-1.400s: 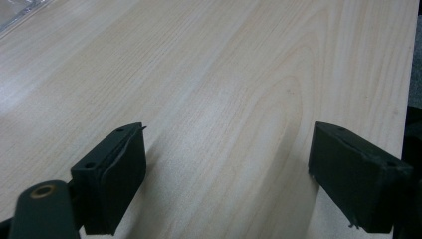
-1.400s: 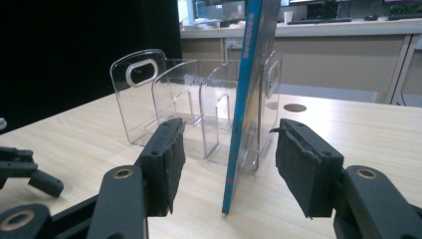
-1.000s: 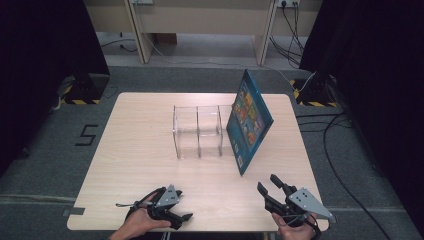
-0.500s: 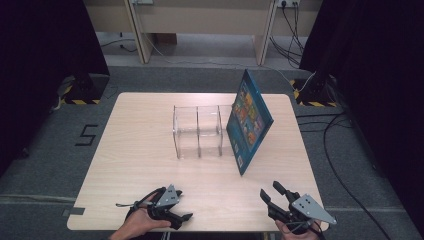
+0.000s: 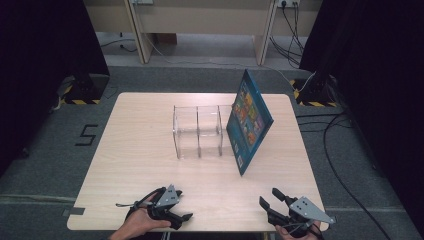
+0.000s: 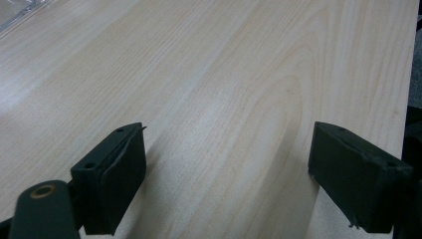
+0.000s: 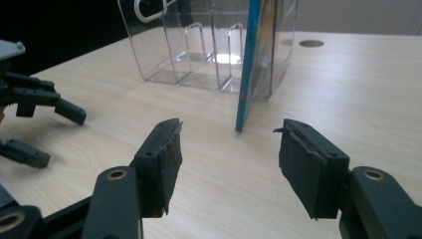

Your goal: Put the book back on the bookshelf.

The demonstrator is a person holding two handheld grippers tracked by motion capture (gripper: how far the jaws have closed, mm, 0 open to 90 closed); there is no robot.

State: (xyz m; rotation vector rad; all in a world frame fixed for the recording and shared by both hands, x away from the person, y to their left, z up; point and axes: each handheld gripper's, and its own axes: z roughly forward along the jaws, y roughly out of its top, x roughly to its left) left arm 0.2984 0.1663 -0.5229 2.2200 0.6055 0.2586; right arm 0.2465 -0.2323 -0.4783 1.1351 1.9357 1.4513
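Resting grippers (both agape), table edge (image 5: 200, 226)

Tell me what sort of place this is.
Probably a lab or studio set up for recording. A bare wooden table stands on grey carpet between black curtains, with hazard-striped stand bases, loose cables and a taped floor number around it.

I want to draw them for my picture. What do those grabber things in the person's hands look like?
Both are black. The left gripper and right gripper each have two blocky black jaws with flat pads, brass-coloured rings at the hinges, and a grey three-cornered plate on top. A thin black cable loops from the left one.
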